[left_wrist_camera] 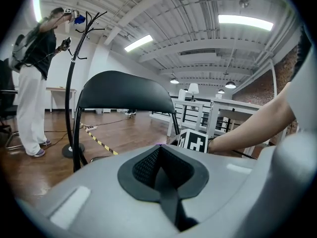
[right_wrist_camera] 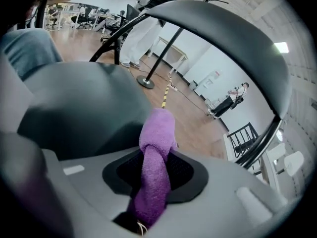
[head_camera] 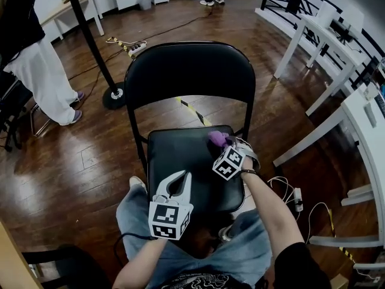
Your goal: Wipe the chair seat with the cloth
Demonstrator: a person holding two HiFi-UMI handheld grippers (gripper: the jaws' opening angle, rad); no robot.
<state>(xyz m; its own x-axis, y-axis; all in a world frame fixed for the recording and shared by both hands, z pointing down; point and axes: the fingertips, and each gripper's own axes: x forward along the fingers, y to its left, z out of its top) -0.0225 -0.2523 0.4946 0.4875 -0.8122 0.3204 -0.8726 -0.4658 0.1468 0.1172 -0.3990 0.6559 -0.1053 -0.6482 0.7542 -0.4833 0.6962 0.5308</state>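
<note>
Right gripper [head_camera: 225, 146]: pinching cloth [head_camera: 217, 138], bunched just ahead of it, at seat [head_camera: 180, 155].
Left gripper [head_camera: 175, 182]: pressed together, empty.
Risk: narrow hold on wad; hard rubbing could drag cloth free.

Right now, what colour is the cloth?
Purple; the cloth shows best in the right gripper view.

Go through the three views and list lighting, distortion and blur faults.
Head view: even light, a soft sheen on the wood floor, white tables bowed at the right edge. Left gripper view: heavy fisheye, black corners, ceiling lights blown out, the left gripper body soft up close. Right gripper view: the chair back curves strongly, the cloth sharp, the frame edges smeared.
</note>
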